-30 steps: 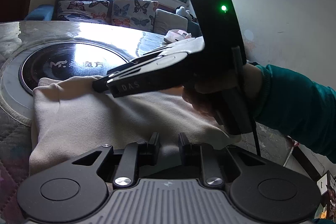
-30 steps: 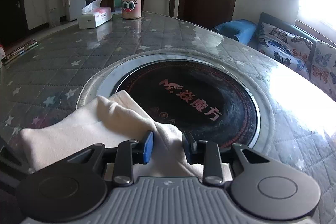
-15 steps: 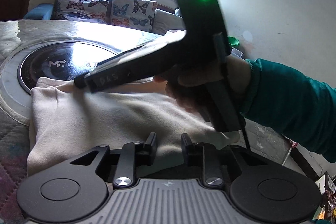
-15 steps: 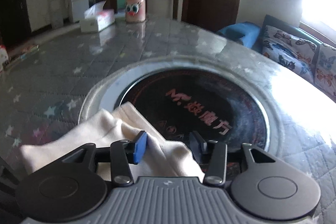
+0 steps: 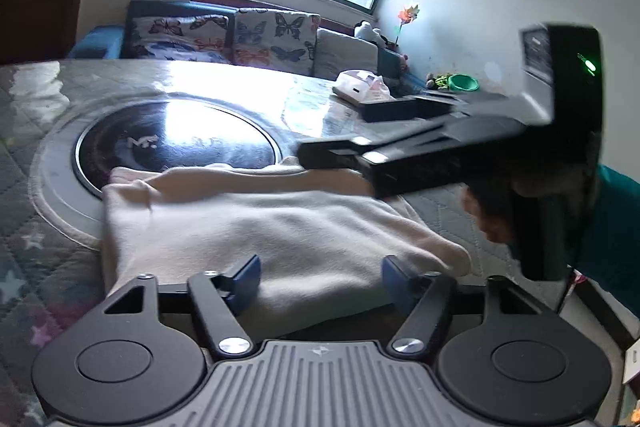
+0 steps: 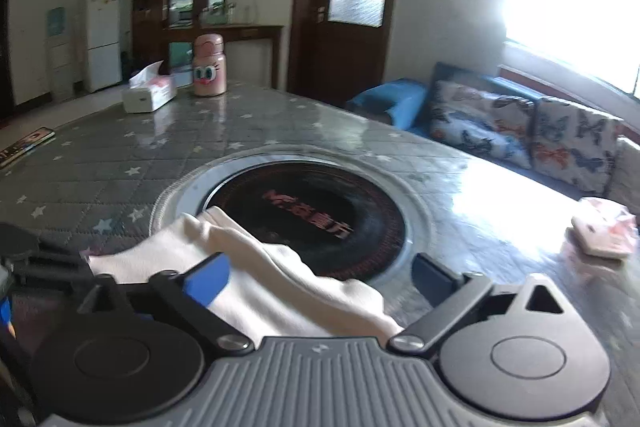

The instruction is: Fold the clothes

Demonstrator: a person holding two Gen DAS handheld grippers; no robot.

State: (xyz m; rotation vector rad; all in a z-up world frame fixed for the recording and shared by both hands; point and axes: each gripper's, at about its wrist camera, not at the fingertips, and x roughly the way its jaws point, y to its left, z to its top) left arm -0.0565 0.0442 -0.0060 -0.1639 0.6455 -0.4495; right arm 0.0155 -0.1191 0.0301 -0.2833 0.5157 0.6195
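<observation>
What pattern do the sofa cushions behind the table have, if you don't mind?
Butterflies on a pale ground; the sofa cushions show best in the left wrist view.

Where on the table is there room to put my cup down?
Bare quilted cover lies between the tissue box and the round black plate, and right of the plate before the pink packet. Near the cream cloth both grippers crowd it.

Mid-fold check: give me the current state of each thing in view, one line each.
left gripper: jaws opening, pads off the cloth.
right gripper: jaws opening wide, nothing pinched.
cream garment: folded, lying on the table, far edge over the cooktop rim.
round cooktop: partly covered by the garment.
pink flask: upright, lid on.
tissue box: tissue sticking out.
</observation>
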